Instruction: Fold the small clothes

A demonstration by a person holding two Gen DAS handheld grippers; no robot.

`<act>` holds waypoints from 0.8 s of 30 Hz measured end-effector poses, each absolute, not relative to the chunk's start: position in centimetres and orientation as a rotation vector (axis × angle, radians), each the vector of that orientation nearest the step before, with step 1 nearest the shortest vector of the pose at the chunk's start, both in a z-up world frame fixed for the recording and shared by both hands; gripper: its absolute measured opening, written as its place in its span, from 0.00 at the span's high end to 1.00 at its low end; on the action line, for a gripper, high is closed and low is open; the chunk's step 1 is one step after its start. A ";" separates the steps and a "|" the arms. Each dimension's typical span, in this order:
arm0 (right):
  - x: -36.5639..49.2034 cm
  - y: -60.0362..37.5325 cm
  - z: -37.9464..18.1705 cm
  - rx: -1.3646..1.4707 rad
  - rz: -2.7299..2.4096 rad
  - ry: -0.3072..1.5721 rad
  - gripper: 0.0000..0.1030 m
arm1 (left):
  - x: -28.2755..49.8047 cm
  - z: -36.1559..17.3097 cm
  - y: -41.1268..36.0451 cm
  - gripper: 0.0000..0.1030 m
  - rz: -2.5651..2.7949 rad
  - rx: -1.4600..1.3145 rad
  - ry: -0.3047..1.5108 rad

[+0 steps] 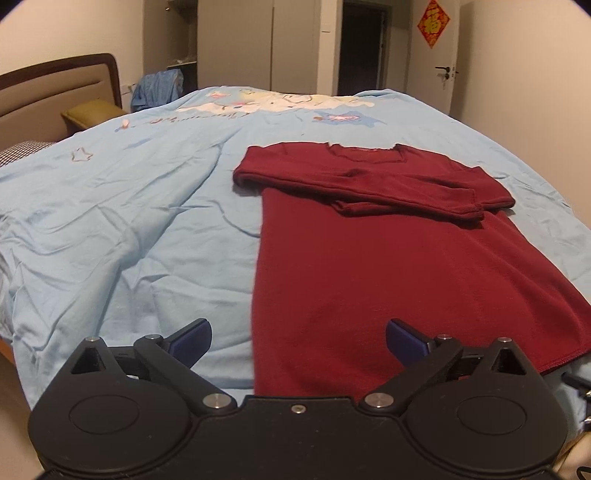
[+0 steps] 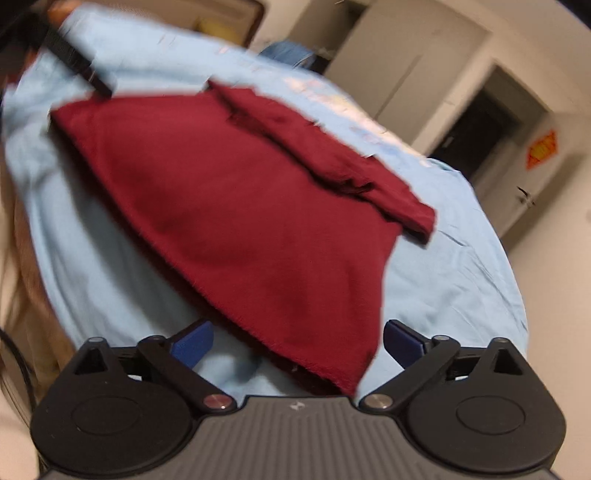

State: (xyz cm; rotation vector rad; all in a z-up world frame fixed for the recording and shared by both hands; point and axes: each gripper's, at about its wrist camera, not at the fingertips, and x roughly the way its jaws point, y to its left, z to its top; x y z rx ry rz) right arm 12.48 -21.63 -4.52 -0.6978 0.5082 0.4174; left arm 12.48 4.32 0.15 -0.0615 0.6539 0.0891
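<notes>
Nearest to us, the left hand-held gripper (image 1: 298, 341) has its blue pads wide apart and grips nothing; it hovers over the near left corner of the sweater's hem. The right hand-held gripper (image 2: 298, 341) is likewise spread and empty, poised over the near right corner of the hem, which lies between its fingers without being pinched as far as we can tell; this view is blurred.

The dark red sweater (image 1: 406, 277) lies flat on the bed (image 1: 129, 203), on a light blue cover, toward the right side of the bed as the left camera sees it. We judge the fabric soft, light and limp: it should drape and sag between two grip points, and the fleecy surface should cling rather than slip. We would take hold at the two hem corners, pinching both layers so that the back panel does not lag behind.

The long axis runs from the hem, nearest us, to the collar (image 1: 364, 150), which points away toward the wardrobe (image 1: 258, 44). Both sleeves (image 1: 424, 192) lie folded across the chest, crosswise to that axis. Beyond stand a doorway (image 1: 360, 48) and a red wall ornament (image 1: 433, 22).
</notes>
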 end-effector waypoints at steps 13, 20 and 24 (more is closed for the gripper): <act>12.1 -20.1 -4.9 -0.769 0.429 0.431 0.23 | 11.9 -0.3 1.0 0.02 -0.118 -0.031 0.629; 13.4 -21.4 -2.5 -0.523 0.516 0.467 0.70 | 11.0 -0.5 -1.9 0.01 -0.299 0.053 0.595; 15.9 -22.9 -1.0 -0.275 0.546 0.512 0.77 | 11.0 -1.2 -3.3 0.01 -0.334 0.092 0.613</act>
